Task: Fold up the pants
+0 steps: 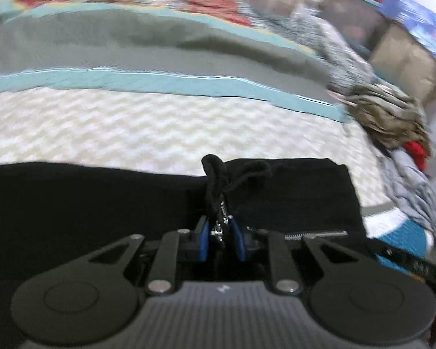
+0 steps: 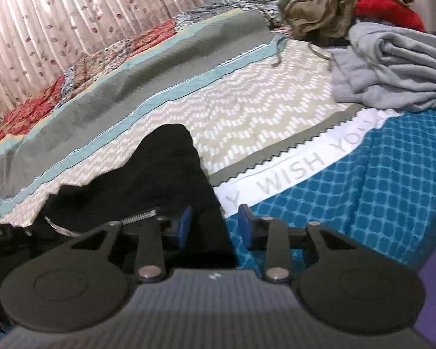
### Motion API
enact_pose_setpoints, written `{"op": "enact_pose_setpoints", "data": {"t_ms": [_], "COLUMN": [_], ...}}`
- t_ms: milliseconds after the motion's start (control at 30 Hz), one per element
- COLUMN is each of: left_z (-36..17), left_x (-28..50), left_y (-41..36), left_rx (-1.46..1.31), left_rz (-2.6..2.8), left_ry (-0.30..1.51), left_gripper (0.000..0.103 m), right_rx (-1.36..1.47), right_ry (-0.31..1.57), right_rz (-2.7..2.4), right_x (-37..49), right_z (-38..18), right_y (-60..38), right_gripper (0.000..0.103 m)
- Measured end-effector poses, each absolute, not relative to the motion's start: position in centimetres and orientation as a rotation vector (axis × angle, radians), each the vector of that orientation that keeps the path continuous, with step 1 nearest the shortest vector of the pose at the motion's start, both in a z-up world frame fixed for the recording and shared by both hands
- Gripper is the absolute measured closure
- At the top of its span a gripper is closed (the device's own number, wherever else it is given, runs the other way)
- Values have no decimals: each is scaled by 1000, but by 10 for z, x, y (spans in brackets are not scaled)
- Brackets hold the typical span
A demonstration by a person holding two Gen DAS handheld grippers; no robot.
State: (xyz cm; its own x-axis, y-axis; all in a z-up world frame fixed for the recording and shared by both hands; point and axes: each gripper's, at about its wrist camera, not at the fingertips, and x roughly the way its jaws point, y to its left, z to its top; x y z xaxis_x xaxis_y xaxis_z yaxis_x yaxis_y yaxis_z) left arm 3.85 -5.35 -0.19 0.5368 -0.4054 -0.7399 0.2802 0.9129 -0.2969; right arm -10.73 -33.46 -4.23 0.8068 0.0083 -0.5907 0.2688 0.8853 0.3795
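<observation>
Black pants [image 1: 87, 200] lie on the bed, with a drawstring [image 1: 218, 171] and a zipper [image 1: 314, 235] showing. My left gripper [image 1: 221, 238] is shut on the pants at the waistband, pinching the fabric and drawstring between its blue pads. In the right wrist view the pants [image 2: 160, 174] bunch up in front of me. My right gripper [image 2: 215, 226] stands part open, with the edge of the black fabric lying between its blue pads [image 2: 184, 225]; the right pad is apart from the cloth.
The bed has a chevron-patterned cover [image 2: 261, 110] with grey and teal stripes [image 1: 160, 55] and a blue checked blanket [image 2: 378, 192]. A heap of grey, olive and red clothes [image 2: 392, 58] lies at the right. A curtain [image 2: 72, 14] hangs behind.
</observation>
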Motion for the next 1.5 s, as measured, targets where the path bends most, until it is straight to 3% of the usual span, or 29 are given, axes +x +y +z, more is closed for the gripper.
{"op": "enact_pose_setpoints", "data": {"t_ms": [167, 233, 267, 600, 1000, 1500], "left_z": [-33, -28, -25, 1, -7, -1], "left_x": [49, 46, 45, 4, -38, -43], "left_y": [-34, -32, -30, 41, 105, 79], "left_rx": [-223, -222, -220, -325, -339, -204], "left_rz": [-324, -338, -344, -367, -252, -245], "left_ry": [1076, 1069, 1064, 964, 925, 938], "left_gripper": [73, 56, 53, 52, 50, 48], "right_rx": [377, 375, 380, 383, 221, 317], "right_ry": [718, 716, 714, 584, 712, 755], "right_rz": [-129, -132, -130, -71, 252, 197], "right_x": [-95, -99, -100, -124, -90, -92], "right_z": [-57, -55, -53, -23, -26, -19], "right_y": [-314, -313, -316, -305, -190, -189], "right_gripper": [67, 68, 69, 67, 67, 66]}}
